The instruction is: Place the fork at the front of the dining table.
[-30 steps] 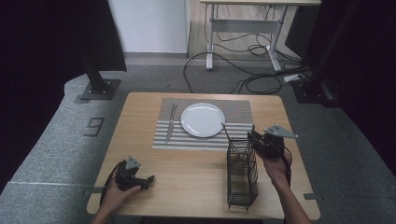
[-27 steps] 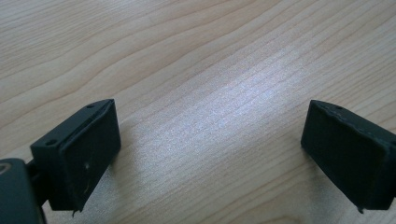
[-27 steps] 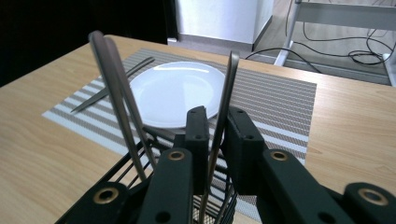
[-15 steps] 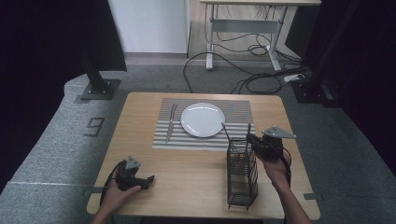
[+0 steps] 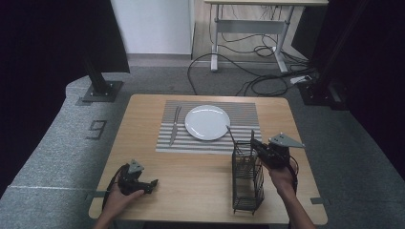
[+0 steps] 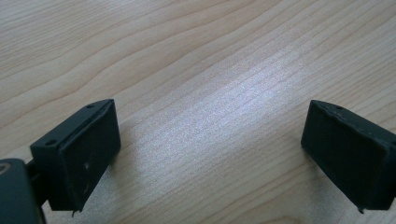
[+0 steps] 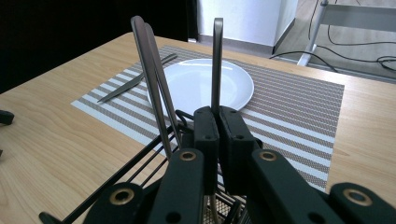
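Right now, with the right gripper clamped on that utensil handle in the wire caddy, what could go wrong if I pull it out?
1. The wire caddy is light, tall and near the table's front edge; an angled pull by the right gripper may tip or drag it.
2. Two other handles lean close to the gripped handle and could snag or be lifted along.
3. The left gripper rests open, away from the caddy, so nothing steadies it.

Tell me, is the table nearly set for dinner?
Partly. The plate sits on the striped placemat, with a fork already laid beside it. The right gripper is clamped on a utensil handle in the wire caddy, where two more handles wait. The left gripper rests open, holding nothing.
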